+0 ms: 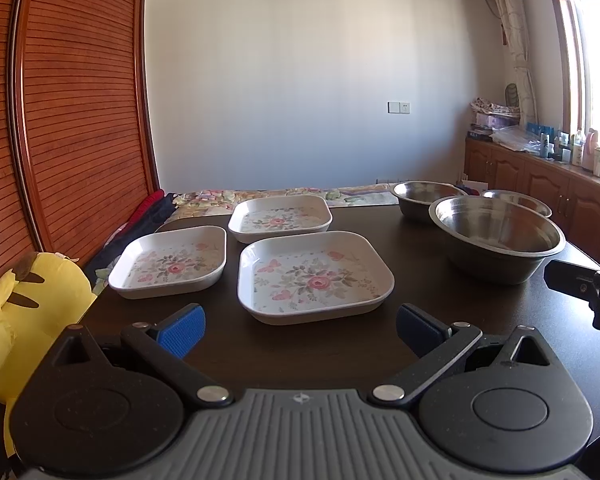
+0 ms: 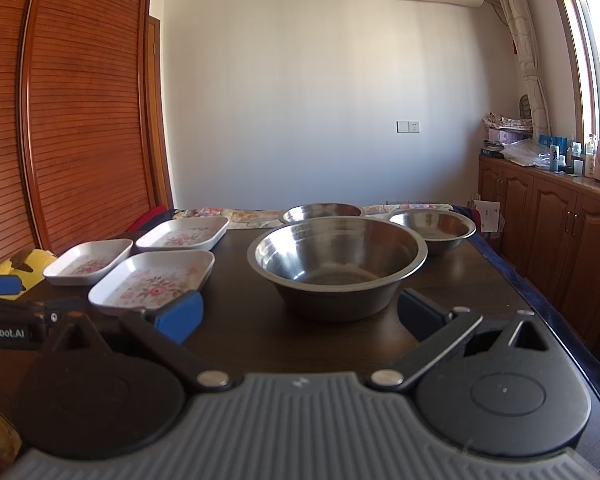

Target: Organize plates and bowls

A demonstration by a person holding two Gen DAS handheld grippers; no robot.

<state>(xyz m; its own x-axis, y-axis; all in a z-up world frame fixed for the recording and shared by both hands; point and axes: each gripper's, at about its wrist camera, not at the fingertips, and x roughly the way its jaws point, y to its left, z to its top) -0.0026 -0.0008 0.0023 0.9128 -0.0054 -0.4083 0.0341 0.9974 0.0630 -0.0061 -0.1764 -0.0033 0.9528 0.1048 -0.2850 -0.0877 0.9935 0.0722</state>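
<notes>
- I hold a pair of tongs in each hand above the near edge of a dark wooden table [image 1: 308, 356].
- My left tongs [image 1: 300, 330] are spread wide, blue pads far apart, pinching nothing. They point at the plates.
- My right tongs [image 2: 300, 316] are also spread wide and empty. They point at the bowls.
- Three square white plates with pink flower prints lie flat on the left half of the table, each apart from the others.
- The near plate [image 1: 314, 276] lies just beyond my left tongs, between the two pads in the left view.
- The left plate [image 1: 170, 262] sits beside it, toward the table's left edge.
- The far plate [image 1: 280, 218] sits behind those two, near the far edge.
- Three round steel bowls stand upright on the right half of the table.
- The big bowl [image 2: 336, 264] is nearest, straight ahead of my right tongs.
- The back bowl [image 2: 322, 212] stands behind it at the far edge.
- The right bowl [image 2: 434, 228] stands behind and to the right of the big bowl.
- All bowls and plates look empty.
- A yellow plush toy [image 1: 28, 304] sits off the table's left edge.
- Slatted wooden doors [image 1: 80, 120] fill the left wall; low cabinets [image 2: 560, 232] run under a window on the right.
</notes>
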